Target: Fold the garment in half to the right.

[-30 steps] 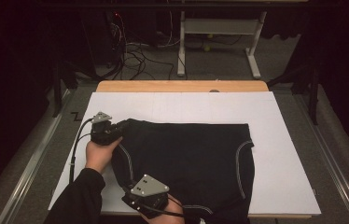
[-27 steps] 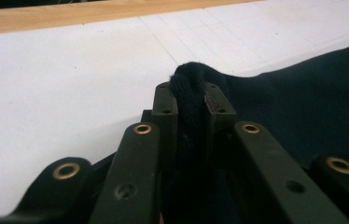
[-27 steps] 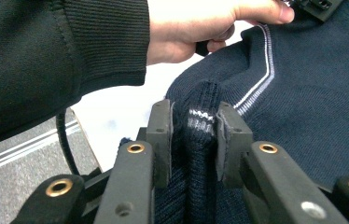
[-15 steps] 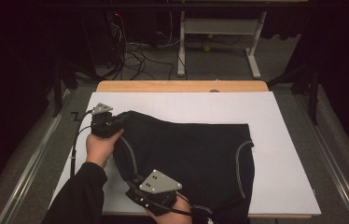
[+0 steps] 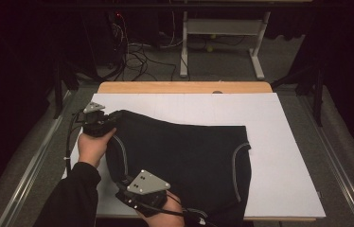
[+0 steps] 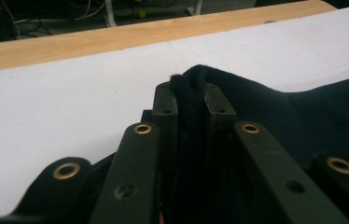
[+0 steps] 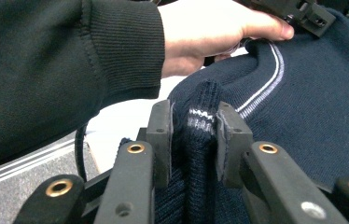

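Note:
A dark navy garment [image 5: 184,161] with thin white piping lies spread on the white board [image 5: 279,142]. Its left edge is raised off the board. My left gripper [image 5: 109,120] is at the garment's far left corner, shut on a bunched fold of the dark fabric [image 6: 189,86]; in the left gripper view, my left gripper [image 6: 191,95] has both pads pressed on the fold. My right gripper [image 5: 125,184] is at the near left edge. In the right gripper view, my right gripper [image 7: 195,116] is shut on the ribbed hem [image 7: 200,100] with its white stripe. The left hand [image 7: 210,32] shows beyond it.
A wooden table edge [image 5: 184,87] runs along the far side of the board. Metal rails [image 5: 340,161] flank the table. Beyond it are floor cables [image 5: 137,52] and a white desk frame [image 5: 222,28]. Bare white board lies to the right and far side of the garment.
Both grippers have risen a little, taking the garment's left edge up with them. The left gripper has also shifted slightly toward the far left.

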